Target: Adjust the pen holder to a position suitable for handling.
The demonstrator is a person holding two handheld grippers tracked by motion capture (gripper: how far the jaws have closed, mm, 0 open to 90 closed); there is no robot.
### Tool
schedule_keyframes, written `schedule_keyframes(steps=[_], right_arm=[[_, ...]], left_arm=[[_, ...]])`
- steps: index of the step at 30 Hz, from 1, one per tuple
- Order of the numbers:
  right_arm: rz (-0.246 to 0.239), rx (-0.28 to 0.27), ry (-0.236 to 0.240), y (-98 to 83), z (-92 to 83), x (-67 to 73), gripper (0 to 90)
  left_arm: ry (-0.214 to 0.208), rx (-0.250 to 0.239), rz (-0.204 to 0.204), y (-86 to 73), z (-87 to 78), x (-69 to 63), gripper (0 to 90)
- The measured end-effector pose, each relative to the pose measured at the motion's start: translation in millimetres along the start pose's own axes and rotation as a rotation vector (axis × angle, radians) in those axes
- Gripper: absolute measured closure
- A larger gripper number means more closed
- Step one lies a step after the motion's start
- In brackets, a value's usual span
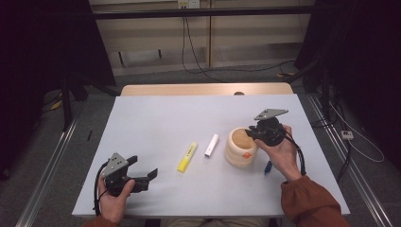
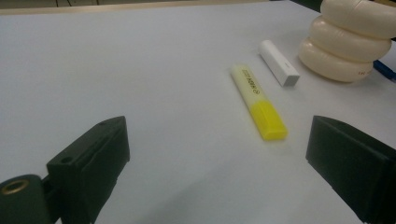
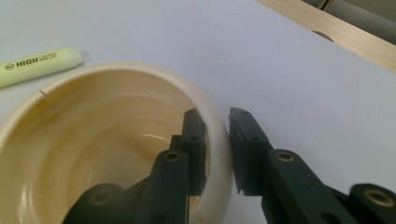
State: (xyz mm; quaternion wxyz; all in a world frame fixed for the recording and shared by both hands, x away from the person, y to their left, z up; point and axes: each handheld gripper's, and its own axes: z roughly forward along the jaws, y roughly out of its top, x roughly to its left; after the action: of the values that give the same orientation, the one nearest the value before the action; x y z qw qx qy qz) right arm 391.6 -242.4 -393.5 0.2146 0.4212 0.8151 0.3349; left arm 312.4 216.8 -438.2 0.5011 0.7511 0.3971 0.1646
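Nearest the lens in the right gripper view, the right gripper (image 3: 217, 140) straddles the wall of the cream ribbed pot (image 3: 65, 93): one black jaw stands inside the rim, the other outside, and the two are drawn narrow with the wall between them, gripping it. From the high view, the same right gripper (image 1: 250, 134) sits at the pot's (image 1: 240, 147) rim on the side toward the right hand (image 1: 283, 151), whose orange sleeve (image 1: 309, 201) enters from the bottom edge. A blue pen (image 1: 267, 167) lies on the table (image 1: 165, 123) just below that hand, partly hidden by it. Beyond the pot, on the side away from the right gripper, lie a white cylinder (image 1: 212, 145) and then a yellow highlighter (image 1: 187, 156), side by side but apart. The left gripper (image 1: 144, 174) is held low over the near left part of the table by the left hand (image 1: 113, 196), well apart from all objects. Its jaws stand wide with nothing between them. In the left gripper view, the highlighter (image 2: 258, 101) lies ahead of the left gripper (image 2: 217, 154), toward its right-hand jaw, with the white cylinder (image 2: 279, 62) farther off and the pot (image 2: 348, 42) beyond it at the upper right.
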Motion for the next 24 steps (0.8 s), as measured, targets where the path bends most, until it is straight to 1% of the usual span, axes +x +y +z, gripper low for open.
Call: schedule_keyframes(steps=[2,5,7,10,12,13,15,16,18,21,23,24], right_arm=[[0.0,-0.001,0.015,0.3,0.4,0.1,76.1],[0.002,0.002,0.021,-0.1,2.2,0.4,74.6],[0.001,0.003,0.018,-0.3,2.5,0.7,74.5],[0.014,0.003,0.022,-1.9,1.8,0.0,72.9],[0.012,0.004,0.025,-2.3,1.8,0.2,72.4],[0.01,0.008,0.019,-2.8,1.6,0.6,70.7],[0.008,0.008,0.023,-3.7,1.8,0.8,66.7],[0.006,0.005,0.025,-4.1,1.8,0.9,66.2],[0.015,-0.003,0.034,-4.5,1.6,0.5,59.9],[0.022,-0.023,0.043,-4.6,0.2,-0.4,54.7],[0.031,-0.047,0.071,-5.4,-1.0,-1.8,49.6],[0.035,-0.054,0.074,-5.8,-1.5,-2.2,47.8]], left_arm=[[0.0,-0.001,0.0,0.1,-0.3,-0.1,6.0],[-0.002,0.001,0.001,0.1,0.1,0.1,6.0],[-0.005,0.003,0.001,0.1,0.4,0.1,6.0],[-0.006,0.008,0.004,0.1,0.6,0.1,6.0],[-0.008,0.009,0.003,0.1,0.9,0.0,6.0],[-0.01,0.011,0.004,0.1,0.9,-0.1,6.0],[-0.011,0.011,0.005,0.1,0.7,-0.4,6.1],[-0.012,0.01,0.006,0.2,0.6,-0.3,6.1],[-0.012,0.011,0.003,0.1,0.7,0.0,6.1],[-0.012,0.01,0.003,0.1,0.7,0.1,6.1],[-0.013,0.01,0.002,0.1,0.7,0.0,6.1],[-0.013,0.011,0.003,0.1,0.7,0.0,6.1]])
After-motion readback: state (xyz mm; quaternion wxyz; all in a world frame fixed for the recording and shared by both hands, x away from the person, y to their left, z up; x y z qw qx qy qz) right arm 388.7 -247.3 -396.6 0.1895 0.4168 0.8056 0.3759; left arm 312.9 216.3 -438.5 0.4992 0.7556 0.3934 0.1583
